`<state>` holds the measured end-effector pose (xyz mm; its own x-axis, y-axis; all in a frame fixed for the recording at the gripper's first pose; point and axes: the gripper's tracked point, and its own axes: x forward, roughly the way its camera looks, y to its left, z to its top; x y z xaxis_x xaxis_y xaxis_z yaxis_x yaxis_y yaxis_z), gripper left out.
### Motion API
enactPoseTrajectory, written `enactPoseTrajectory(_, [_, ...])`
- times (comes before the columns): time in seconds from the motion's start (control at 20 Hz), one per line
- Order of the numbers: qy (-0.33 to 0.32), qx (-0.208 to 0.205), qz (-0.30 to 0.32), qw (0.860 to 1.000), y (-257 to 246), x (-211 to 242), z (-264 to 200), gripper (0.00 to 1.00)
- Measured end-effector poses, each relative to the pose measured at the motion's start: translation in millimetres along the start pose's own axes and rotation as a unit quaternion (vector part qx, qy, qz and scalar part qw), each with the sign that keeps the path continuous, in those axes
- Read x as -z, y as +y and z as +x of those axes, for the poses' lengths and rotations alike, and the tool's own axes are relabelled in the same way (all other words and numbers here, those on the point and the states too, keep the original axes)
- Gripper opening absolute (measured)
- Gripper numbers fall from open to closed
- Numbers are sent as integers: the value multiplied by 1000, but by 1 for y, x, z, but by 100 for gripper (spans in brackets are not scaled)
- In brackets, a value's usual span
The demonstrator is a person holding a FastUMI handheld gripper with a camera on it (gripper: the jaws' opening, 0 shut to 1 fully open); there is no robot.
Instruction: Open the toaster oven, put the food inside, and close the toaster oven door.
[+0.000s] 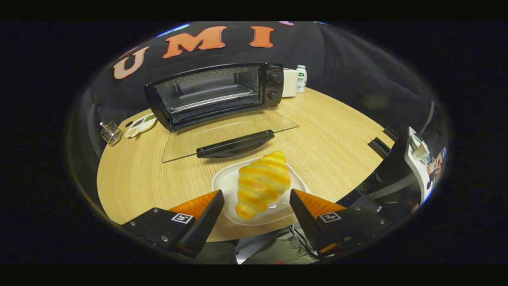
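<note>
A black toaster oven (pixel 216 93) stands at the far side of the round wooden table (pixel 337 135). Its glass door (pixel 230 133) lies folded down flat toward me, with the black handle (pixel 236 145) at its front edge. The inside shows a wire rack and a tray. Just before the handle sits a white plate (pixel 226 184) with a yellow croissant (pixel 262 184) on it. My gripper (pixel 257 194) is open, one orange finger on each side of the croissant and apart from it.
A small wire rack (pixel 110 132) and a little dish (pixel 141 124) of bits lie left of the oven. A white box (pixel 289 82) and a small bottle (pixel 301 78) stand to its right. The near table edge runs just under my fingers.
</note>
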<state>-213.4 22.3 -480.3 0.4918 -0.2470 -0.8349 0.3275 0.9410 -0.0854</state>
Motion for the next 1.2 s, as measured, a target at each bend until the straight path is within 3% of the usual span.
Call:
enactPoseTrajectory(0.3, [24, 15, 44, 999, 1, 23, 12, 98])
enactPoseTrajectory(0.5, [27, 5, 52, 998, 7, 24, 14, 73])
enactPoseTrajectory(0.65, [31, 3, 60, 998, 6, 25, 12, 44])
enactPoseTrajectory(0.8, [21, -15, 90, 996, 6, 16, 1, 30])
enactPoseTrajectory(0.95, [0, -30, 109, 994, -6, -4, -15, 23])
enactPoseTrajectory(1.2, [-39, -80, 162, 983, -18, -56, -37, 23])
